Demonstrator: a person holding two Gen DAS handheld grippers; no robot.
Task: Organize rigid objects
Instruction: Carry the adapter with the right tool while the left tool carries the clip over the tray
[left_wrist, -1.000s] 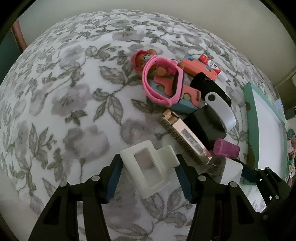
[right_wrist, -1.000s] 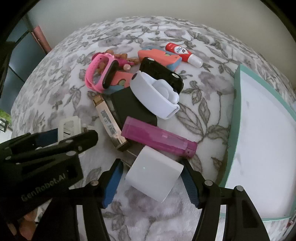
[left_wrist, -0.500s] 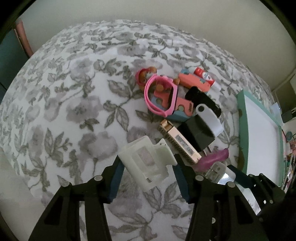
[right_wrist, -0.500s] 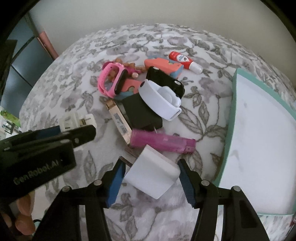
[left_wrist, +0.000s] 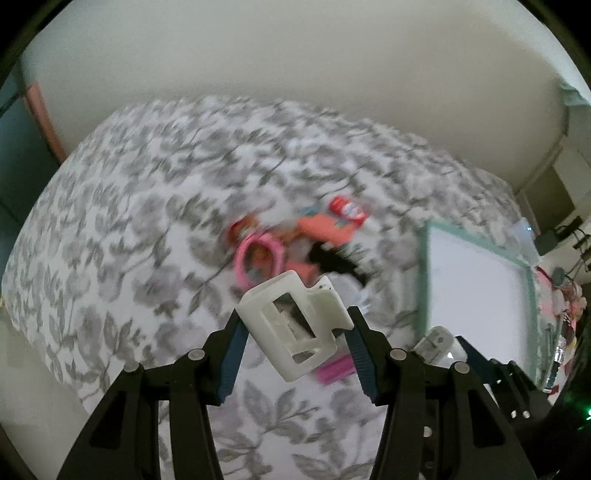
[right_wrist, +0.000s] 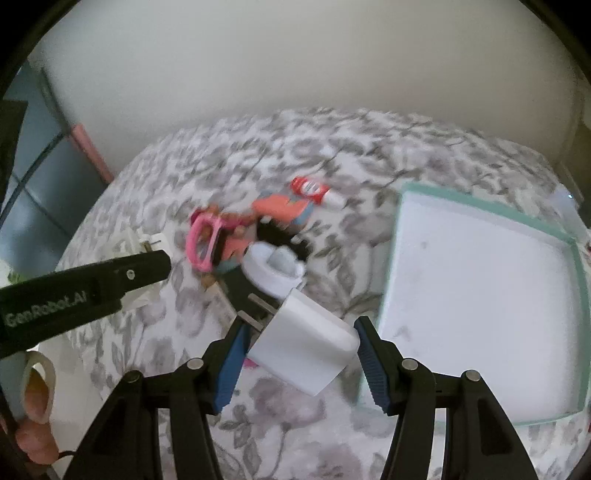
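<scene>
Both grippers have lifted clear of the floral cloth (left_wrist: 110, 240): the left gripper (left_wrist: 293, 338) pinches a white hair clip (left_wrist: 291, 325) at lower centre, while the right gripper (right_wrist: 301, 349) clamps a white charger (right_wrist: 304, 347). The green-rimmed tray (right_wrist: 406, 192) at right stands empty, likely their destination.

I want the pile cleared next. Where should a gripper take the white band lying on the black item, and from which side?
Judging by its pose, grip the white band across its flat width from above, pads on its two long edges. It lies on top of the pile, its upper face exposed, while neighbours crowd its ends.
</scene>
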